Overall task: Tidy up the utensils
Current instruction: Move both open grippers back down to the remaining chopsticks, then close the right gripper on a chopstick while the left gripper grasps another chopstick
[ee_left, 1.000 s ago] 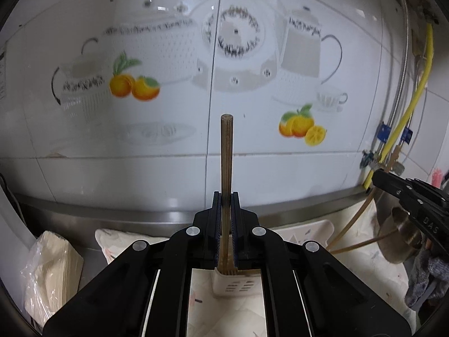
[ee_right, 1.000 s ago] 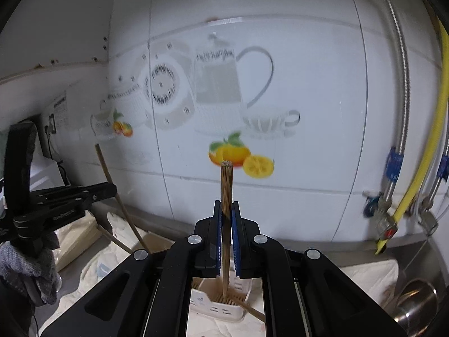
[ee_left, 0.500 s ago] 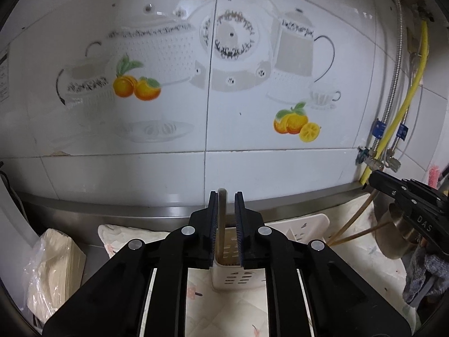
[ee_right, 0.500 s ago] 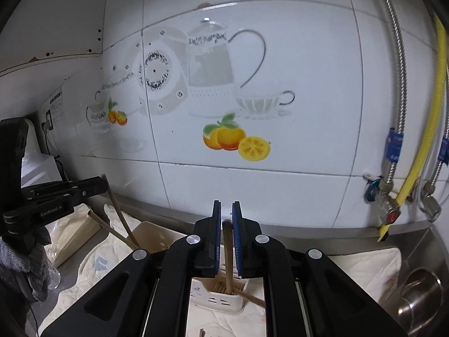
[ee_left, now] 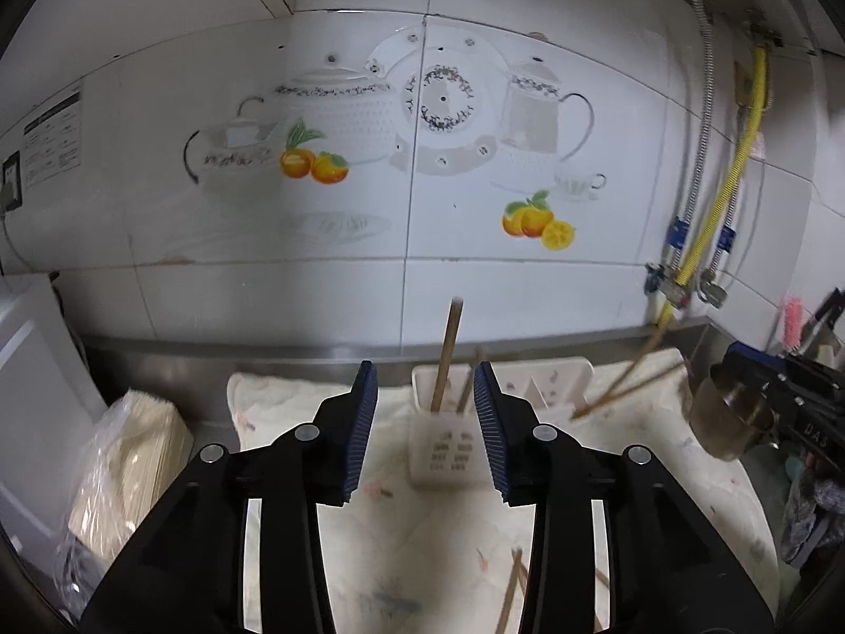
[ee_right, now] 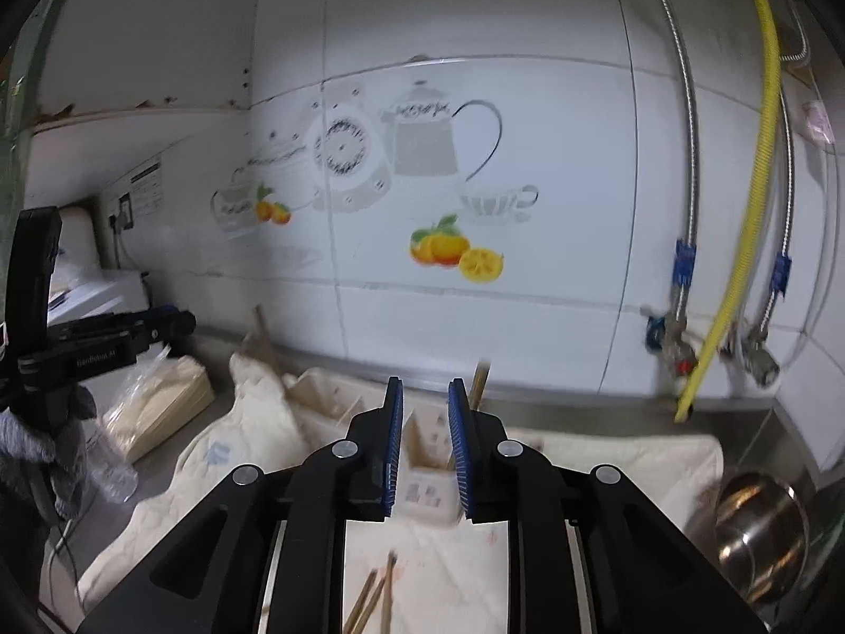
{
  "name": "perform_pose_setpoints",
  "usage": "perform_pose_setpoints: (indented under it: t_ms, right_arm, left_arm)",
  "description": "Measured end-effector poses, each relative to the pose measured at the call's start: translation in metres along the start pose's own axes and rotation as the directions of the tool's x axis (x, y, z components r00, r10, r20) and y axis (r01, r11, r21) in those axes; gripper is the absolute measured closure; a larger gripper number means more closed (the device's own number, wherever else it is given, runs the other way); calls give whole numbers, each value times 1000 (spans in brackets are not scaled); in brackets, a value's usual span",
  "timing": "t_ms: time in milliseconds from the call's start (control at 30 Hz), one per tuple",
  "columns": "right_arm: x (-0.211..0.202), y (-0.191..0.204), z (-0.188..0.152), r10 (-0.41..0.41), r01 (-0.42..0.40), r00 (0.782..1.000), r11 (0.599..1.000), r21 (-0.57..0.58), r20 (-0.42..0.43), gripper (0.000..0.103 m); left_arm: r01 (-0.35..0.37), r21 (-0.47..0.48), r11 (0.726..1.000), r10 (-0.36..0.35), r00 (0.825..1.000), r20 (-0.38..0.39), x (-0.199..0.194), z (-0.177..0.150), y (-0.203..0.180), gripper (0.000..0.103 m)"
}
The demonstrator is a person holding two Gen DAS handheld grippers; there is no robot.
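**Q:** Report gripper status and the step in hand.

**A:** My left gripper [ee_left: 425, 425] is released, its ribbed blue pads wide apart and holding nothing. My right gripper [ee_right: 425, 438] is likewise spread and empty. I judge the placing step complete for this pair: chopsticks [ee_left: 446, 354] stand upright in the utensil holder [ee_left: 449, 454], which sits toward the back edge of the cloth [ee_left: 296, 412] covering the bench.

**Q:** What does the next move call for?

**A:** More loose chopsticks [ee_right: 377, 594] lie flat on the cloth near its front edge, just under my right gripper. I would lower to them, close on one thin shaft near its middle, then lift and tip it upright over the holder.

**Q:** Materials and shapes?

**A:** From the left: a crinkled plastic bag [ee_left: 124, 470] at the bench's left end; soft, wrinkled printed cloth; a white slotted plastic holder, boxy; slim round wooden sticks; a shiny steel cup [ee_right: 760, 528] at the right end.
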State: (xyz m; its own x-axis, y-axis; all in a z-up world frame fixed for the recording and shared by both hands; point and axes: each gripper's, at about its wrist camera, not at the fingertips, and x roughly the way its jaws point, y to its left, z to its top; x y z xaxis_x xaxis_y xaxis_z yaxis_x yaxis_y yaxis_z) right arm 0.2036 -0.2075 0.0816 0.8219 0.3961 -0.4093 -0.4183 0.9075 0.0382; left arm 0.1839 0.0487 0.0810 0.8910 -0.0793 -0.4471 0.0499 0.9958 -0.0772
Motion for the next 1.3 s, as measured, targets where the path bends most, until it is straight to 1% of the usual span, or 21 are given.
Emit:
perform_pose_setpoints:
  t_ms: [67, 233, 400, 567, 667, 800, 933, 1100, 1300]
  right_arm:
    - [-8, 5, -15, 9, -9, 1000, 1000, -5, -15, 85]
    - [-21, 16, -55, 22, -23, 998, 1000, -12, -61, 85]
    - [-28, 23, -91, 17, -18, 994, 1000, -15, -107, 85]
    - [-31, 28, -126, 23, -26, 987, 1000, -12, -162, 85]
    - [-28, 31, -147, 29, -31, 979, 999, -7, -204, 85]
    - [-21, 34, -177, 36, -37, 962, 999, 2, -270, 85]
    - [-16, 34, -194, 41, -38, 950, 999, 14, -308, 85]
    - [-9, 31, -207, 36, -30, 940, 999, 25, -341, 85]
    - [0, 29, -219, 37, -26, 924, 999, 36, -382, 85]
  left_arm:
    - [-1, 9, 1000, 1, 1000, -13, -10, -15, -2, 61]
    - [7, 38, 999, -5, 999, -53, -22, -50, -9, 60]
    - [37, 25, 999, -34, 995, -90, -34, -89, -11, 60]
    - [46, 22, 999, -42, 989, -142, -38, -123, -12, 60]
    - [51, 15, 999, -48, 982, -183, -37, -142, -11, 60]
    - [61, 35, 998, -51, 969, -242, -35, -169, -15, 60]
    - [74, 43, 996, -59, 955, -291, -33, -191, -18, 60]
    - [85, 37, 996, -67, 936, -346, -28, -215, -20, 60]
    - [97, 12, 995, -85, 917, -390, -20, -234, -19, 60]
